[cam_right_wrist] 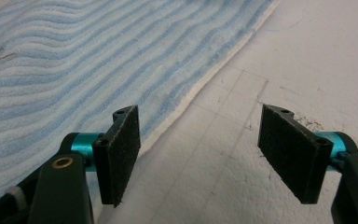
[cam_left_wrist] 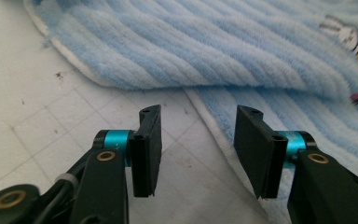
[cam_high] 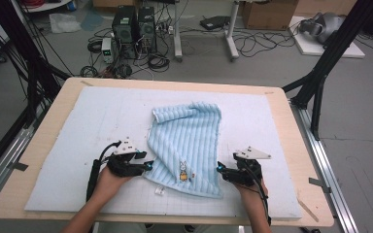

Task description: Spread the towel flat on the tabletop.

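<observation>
Blue towel [cam_high: 187,141], left gripper [cam_high: 148,166], right gripper [cam_high: 219,168], both open

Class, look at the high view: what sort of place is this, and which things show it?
Probably a lab or workshop: computer towers and tangled cables on the floor, cardboard boxes, and black frame struts around the table.

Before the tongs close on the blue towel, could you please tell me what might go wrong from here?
1. The left tongs stand open at the towel where its folded top layer overlaps a lower edge, so they may catch only one layer.
2. The right tongs stand open mostly over the bare white mat, beside the towel's hem, and may close on nothing.
3. An uneven grip could bunch the towel further.
</observation>
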Motion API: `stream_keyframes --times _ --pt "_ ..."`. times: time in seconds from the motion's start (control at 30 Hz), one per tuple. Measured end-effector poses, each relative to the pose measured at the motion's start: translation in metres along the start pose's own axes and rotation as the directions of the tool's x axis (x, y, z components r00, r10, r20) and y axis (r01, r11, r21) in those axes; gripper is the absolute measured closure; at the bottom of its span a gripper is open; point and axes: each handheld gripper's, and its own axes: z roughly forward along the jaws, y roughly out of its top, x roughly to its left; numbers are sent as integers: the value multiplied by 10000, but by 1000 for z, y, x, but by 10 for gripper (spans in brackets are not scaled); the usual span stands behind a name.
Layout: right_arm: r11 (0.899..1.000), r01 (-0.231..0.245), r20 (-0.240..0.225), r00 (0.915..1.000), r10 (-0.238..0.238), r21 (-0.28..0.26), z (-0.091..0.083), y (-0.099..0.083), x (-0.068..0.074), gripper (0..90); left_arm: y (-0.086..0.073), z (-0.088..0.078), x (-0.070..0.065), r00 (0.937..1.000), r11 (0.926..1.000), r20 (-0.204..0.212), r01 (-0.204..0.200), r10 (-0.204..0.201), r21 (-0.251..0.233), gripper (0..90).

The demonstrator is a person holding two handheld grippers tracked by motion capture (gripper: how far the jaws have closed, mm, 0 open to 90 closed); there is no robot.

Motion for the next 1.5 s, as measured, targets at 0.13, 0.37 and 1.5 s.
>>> stream_keyframes --times 0.13,0.37,1.5 --pt "10000 19 -35 10000 -20 -92 -2 0 1 290 0 1 -5 9997 9997 41 -245 245 58 655" --pt "9999 -23 -72 10000 22 -148 -3 -1 -1 290 -1 -1 -9 9980 9988 396 -491 488 52 884" --pt "9998 -115 -1079 9941 99 -144 6 6 15 409 -50 -75 16 9900 9871 -416 1308 -1350 -921 654"
